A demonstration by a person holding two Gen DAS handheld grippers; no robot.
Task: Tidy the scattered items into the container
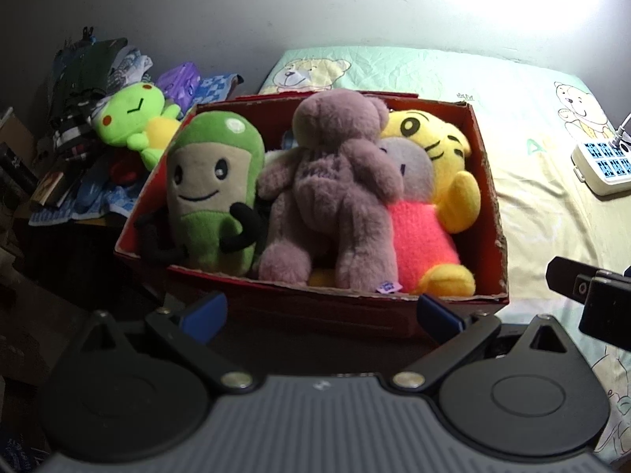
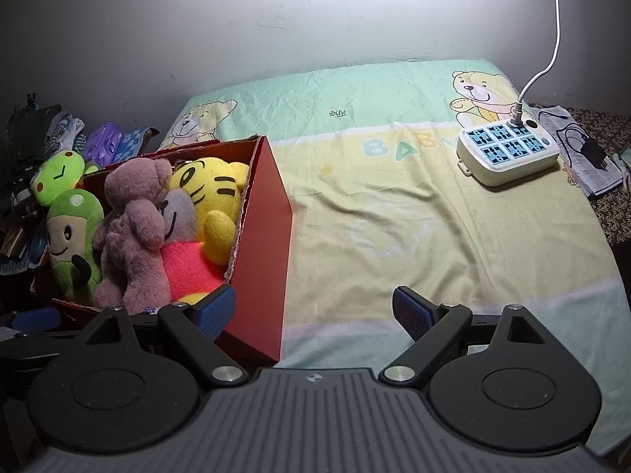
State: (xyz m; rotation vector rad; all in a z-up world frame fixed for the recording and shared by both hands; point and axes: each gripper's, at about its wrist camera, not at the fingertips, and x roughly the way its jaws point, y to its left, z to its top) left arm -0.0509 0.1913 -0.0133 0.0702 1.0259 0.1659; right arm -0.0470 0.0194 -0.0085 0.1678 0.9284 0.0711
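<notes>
A red cardboard box (image 1: 487, 181) (image 2: 272, 236) stands on the bed's left edge, packed with plush toys: a green bean doll (image 1: 213, 181) (image 2: 73, 232), a mauve teddy bear (image 1: 335, 181) (image 2: 134, 228) and a yellow tiger in a pink top (image 1: 437, 165) (image 2: 209, 197). A lime-green frog plush (image 1: 134, 114) (image 2: 59, 175) lies outside the box, on the clutter behind its left side. My left gripper (image 1: 321, 315) is open in front of the box's near wall, holding nothing. My right gripper (image 2: 315, 311) is open beside the box's right near corner, holding nothing.
The bed sheet (image 2: 394, 205) with bear prints stretches to the right of the box. A white power strip (image 2: 508, 153) (image 1: 601, 165) with a cable plugged in sits at the far right. Clothes and books (image 1: 71, 126) pile up left of the bed.
</notes>
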